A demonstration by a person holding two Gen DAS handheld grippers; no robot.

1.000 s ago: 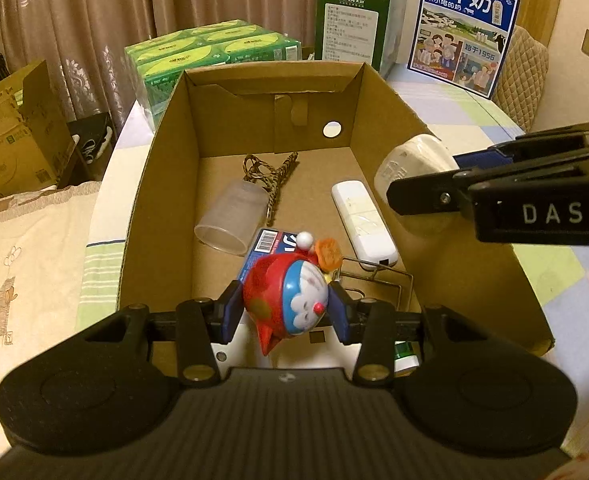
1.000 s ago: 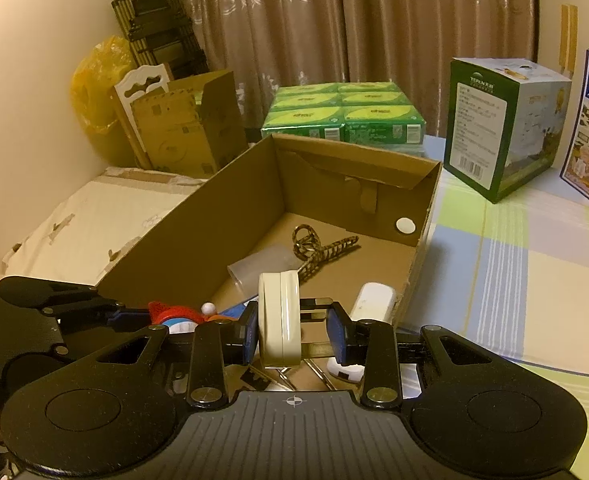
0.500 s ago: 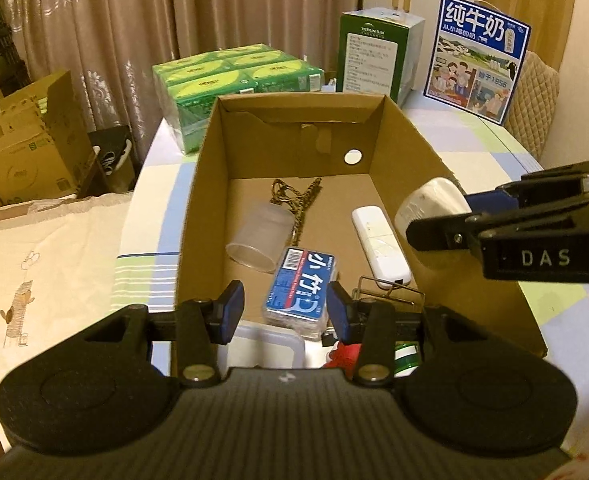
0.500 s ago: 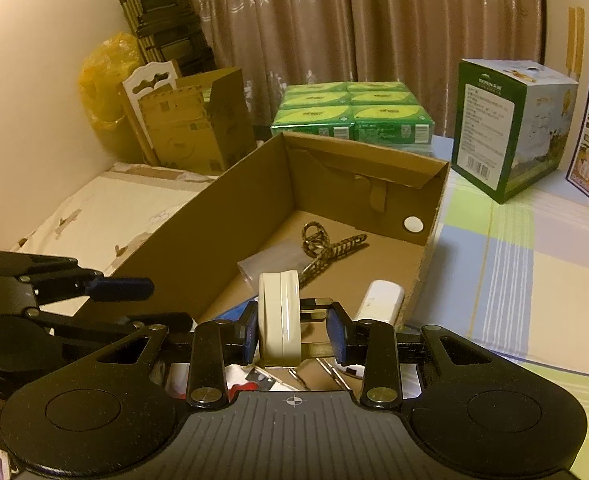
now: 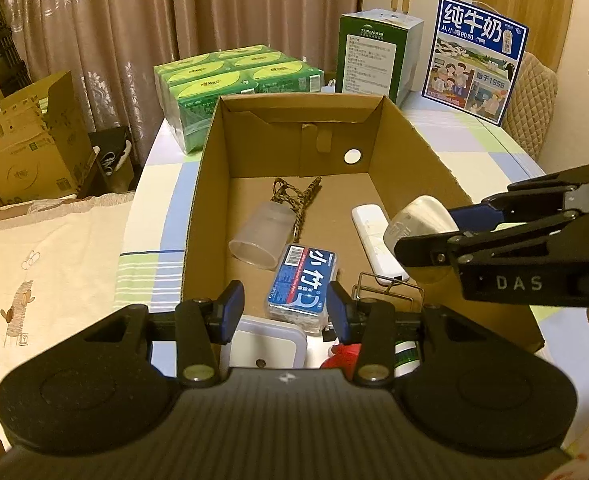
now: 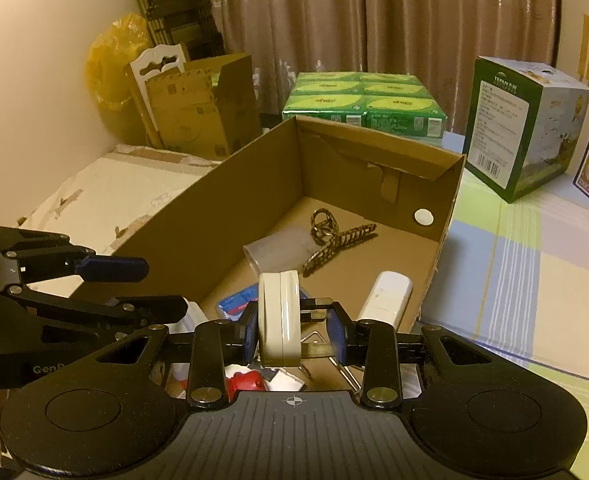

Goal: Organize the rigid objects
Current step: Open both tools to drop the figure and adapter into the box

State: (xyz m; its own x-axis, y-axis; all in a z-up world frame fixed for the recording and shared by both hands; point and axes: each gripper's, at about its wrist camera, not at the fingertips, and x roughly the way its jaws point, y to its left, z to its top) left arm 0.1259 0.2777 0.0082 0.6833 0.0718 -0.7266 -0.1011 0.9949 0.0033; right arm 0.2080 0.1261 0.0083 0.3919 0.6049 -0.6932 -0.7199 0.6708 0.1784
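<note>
left gripper (image 5: 284, 308) empty with a gap, right gripper (image 6: 294, 334) clamping white disc (image 6: 280, 316), above cardboard box (image 5: 202, 200)

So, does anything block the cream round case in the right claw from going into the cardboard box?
Nothing visible does: the cardboard box is open-topped. The cream round case hangs over its near end, where a white remote and wire rack lie.

Both wrist cameras look steeply down along their jaws, close above the near end of the open brown cardboard box (image 5: 294, 148) (image 6: 230, 208). The left view faces straight along it, the right view diagonally across; both share the box's interior and the green carton stack (image 5: 234, 76) (image 6: 362, 104).
</note>
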